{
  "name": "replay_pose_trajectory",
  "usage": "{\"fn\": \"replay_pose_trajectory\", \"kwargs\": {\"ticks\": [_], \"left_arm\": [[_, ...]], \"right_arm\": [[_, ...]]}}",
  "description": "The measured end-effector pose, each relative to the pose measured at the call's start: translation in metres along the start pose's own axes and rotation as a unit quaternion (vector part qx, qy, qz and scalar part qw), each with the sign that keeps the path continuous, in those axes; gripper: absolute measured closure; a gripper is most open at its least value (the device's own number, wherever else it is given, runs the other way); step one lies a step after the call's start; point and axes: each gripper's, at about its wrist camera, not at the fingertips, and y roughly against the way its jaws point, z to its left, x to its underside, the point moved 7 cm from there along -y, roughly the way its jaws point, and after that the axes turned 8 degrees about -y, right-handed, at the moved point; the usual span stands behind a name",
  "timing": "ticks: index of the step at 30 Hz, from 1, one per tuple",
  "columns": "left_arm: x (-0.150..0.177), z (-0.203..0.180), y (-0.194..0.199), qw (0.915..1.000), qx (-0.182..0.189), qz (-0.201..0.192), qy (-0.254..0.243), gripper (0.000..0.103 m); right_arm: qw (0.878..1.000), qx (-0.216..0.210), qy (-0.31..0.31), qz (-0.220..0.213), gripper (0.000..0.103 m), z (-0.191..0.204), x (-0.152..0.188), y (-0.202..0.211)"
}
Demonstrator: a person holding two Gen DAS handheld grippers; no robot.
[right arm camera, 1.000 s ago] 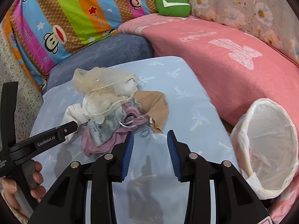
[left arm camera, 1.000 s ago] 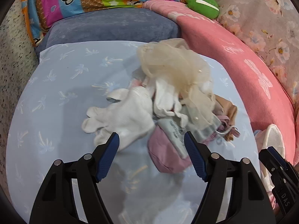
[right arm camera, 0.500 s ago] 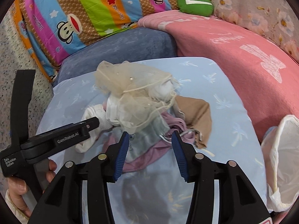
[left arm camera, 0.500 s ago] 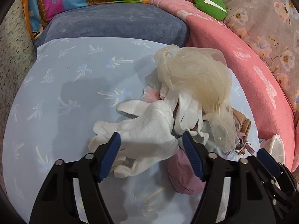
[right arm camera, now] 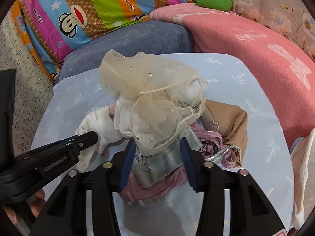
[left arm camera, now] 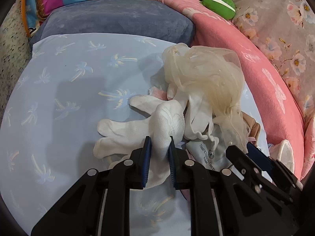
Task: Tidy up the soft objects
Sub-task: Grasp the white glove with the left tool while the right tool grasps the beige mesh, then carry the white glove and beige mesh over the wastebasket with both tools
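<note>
Much bare blue sheet lies left of the pile; left gripper, closing, pinches the white glove; right gripper, closing, straddles the grey pouch.

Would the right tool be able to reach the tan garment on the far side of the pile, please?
Probably yes. The tan garment lies exposed just right of the right tool, nothing covering it. That tool's jaws are closing around the grey printed pouch, which it would have to leave first.

Both wrist cameras look steeply down, close over a pile of soft items on a bed. Each shares that pile; the right view sits slightly farther right.
</note>
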Motion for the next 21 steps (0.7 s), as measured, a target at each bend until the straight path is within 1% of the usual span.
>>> {"fn": "replay_pose_trajectory", "kwargs": {"ticks": [1,2,4,11,21], "left_arm": [[0.000,0.000,0.002,1.0000,0.000,-0.001,0.000,0.087],[-0.001,-0.001,0.003,1.0000,-0.001,-0.002,0.000,0.088],[-0.001,-0.002,0.007,1.0000,-0.001,-0.006,-0.003,0.089],[-0.001,-0.018,0.021,0.9998,0.006,-0.018,-0.011,0.089],[0.010,-0.065,0.051,0.9977,0.026,-0.036,-0.051,0.089]], "right_arm": [[1.000,0.000,-0.001,0.003,0.088,0.000,0.000,-0.001],[1.000,0.000,-0.004,0.004,0.097,-0.001,0.001,0.000],[1.000,-0.001,-0.007,-0.001,0.100,-0.002,0.001,0.004],[0.999,-0.006,-0.023,-0.029,0.102,-0.013,-0.001,0.038],[0.995,-0.010,-0.044,-0.088,0.102,-0.038,-0.006,0.116]]}}
